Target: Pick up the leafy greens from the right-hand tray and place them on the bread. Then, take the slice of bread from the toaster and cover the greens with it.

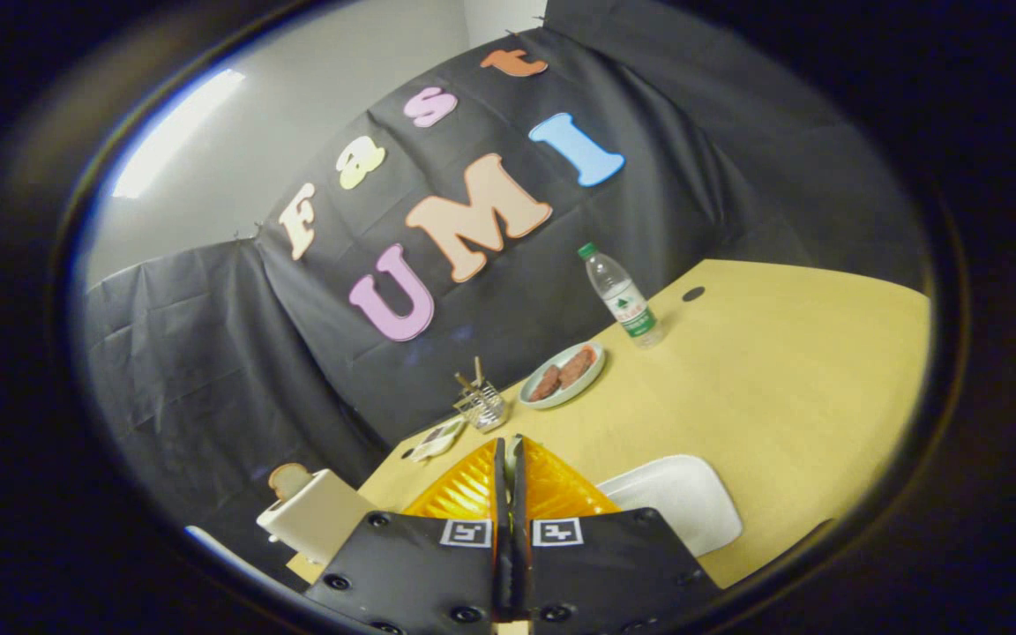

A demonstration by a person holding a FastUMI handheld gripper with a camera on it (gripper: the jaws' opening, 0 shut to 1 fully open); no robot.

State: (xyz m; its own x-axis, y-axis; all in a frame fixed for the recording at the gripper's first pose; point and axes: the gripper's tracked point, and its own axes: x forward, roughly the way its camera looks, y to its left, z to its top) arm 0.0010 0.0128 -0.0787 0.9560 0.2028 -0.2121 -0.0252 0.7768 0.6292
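The tongs were closed, their two fingers pressed together with nothing visible between them, raised above the near edge of the wooden table and tilted so that the whole scene leaned; just beside the fingers on the right lay a white rectangular tray, its visible part bare, and whether any leafy greens lay on it I could not tell, since the fingers covered its near end; to the left of the fingers, at the table's edge, stood a pale toaster with a slice of bread standing up out of its slot; beyond the fingertips stood a small wire holder with a few sticks in it, and just left of it a small flat white object too blurred to name; further on sat a pale green plate holding two brown patties; beyond that, well apart from the tongs, a clear plastic water bottle with a green cap stood upright near the booth's black cloth wall
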